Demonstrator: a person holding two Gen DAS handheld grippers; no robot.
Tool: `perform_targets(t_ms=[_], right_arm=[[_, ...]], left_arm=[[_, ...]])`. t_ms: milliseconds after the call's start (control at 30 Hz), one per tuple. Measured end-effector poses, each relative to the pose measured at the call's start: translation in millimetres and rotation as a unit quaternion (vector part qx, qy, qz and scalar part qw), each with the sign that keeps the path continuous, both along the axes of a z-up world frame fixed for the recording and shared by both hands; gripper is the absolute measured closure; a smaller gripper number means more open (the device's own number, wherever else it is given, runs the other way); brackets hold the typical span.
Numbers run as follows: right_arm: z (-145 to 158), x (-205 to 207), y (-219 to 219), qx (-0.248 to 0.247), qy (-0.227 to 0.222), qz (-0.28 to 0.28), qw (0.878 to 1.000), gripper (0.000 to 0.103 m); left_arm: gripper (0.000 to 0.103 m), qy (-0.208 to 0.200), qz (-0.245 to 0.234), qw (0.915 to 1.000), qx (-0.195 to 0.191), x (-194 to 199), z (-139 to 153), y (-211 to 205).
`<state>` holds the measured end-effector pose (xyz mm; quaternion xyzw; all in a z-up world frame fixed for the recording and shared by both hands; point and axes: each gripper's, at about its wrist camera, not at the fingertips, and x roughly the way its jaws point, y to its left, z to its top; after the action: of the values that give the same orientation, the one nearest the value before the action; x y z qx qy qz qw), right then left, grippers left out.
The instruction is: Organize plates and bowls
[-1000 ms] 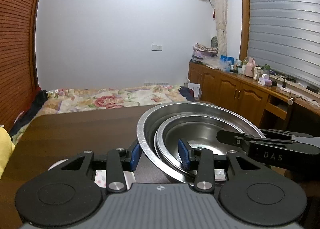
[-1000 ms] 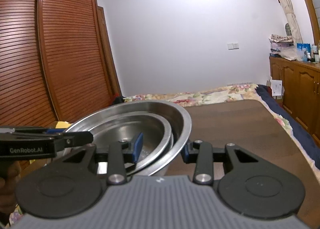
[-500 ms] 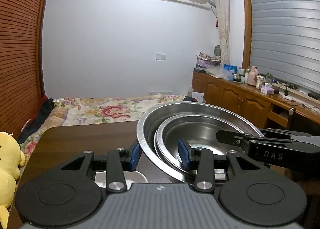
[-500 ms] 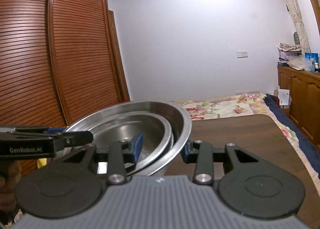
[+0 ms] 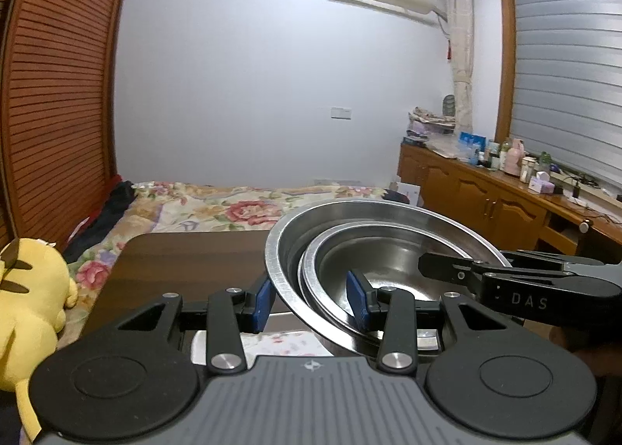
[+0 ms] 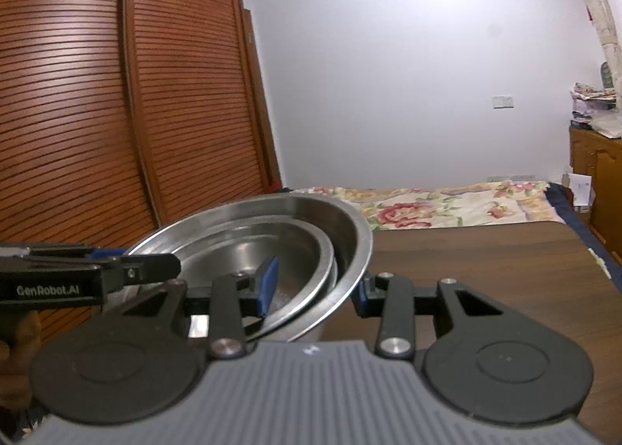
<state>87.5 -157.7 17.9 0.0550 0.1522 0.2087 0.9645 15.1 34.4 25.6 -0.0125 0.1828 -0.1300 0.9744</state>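
Two steel bowls are nested, a smaller bowl (image 5: 388,262) inside a larger bowl (image 5: 388,212), and both are held up above the dark wooden table (image 5: 186,258). My left gripper (image 5: 310,303) is shut on their near rims, one blue pad outside and one inside. My right gripper (image 6: 315,289) is shut on the opposite rims of the larger bowl (image 6: 350,227) and the smaller bowl (image 6: 241,254). Each gripper shows in the other's view across the bowls. A flower-patterned dish (image 5: 287,342) lies below, mostly hidden.
A yellow plush toy (image 5: 27,301) sits by the table's left edge. A floral-covered bed (image 5: 241,208) lies beyond the table. Wooden cabinets (image 5: 486,196) with clutter line the right wall. A slatted wardrobe (image 6: 116,114) stands on the left. Bare tabletop (image 6: 486,258) spreads to the right.
Both grippers have risen with the nested bowls still held. The table and bed have dropped lower in view, and the plush toy has come into the left wrist view.
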Motion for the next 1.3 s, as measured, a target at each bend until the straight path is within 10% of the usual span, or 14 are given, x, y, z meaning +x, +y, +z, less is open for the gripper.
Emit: perform_targets(t_ms=[1300], right_arm=[[-44.9,21.9,60.1,-0.056,0.078,0.052,0.994,0.062]], left_arm=[[0.062,0.073,0.062,0.9954,0.005,16.8,-55.2,53.0]])
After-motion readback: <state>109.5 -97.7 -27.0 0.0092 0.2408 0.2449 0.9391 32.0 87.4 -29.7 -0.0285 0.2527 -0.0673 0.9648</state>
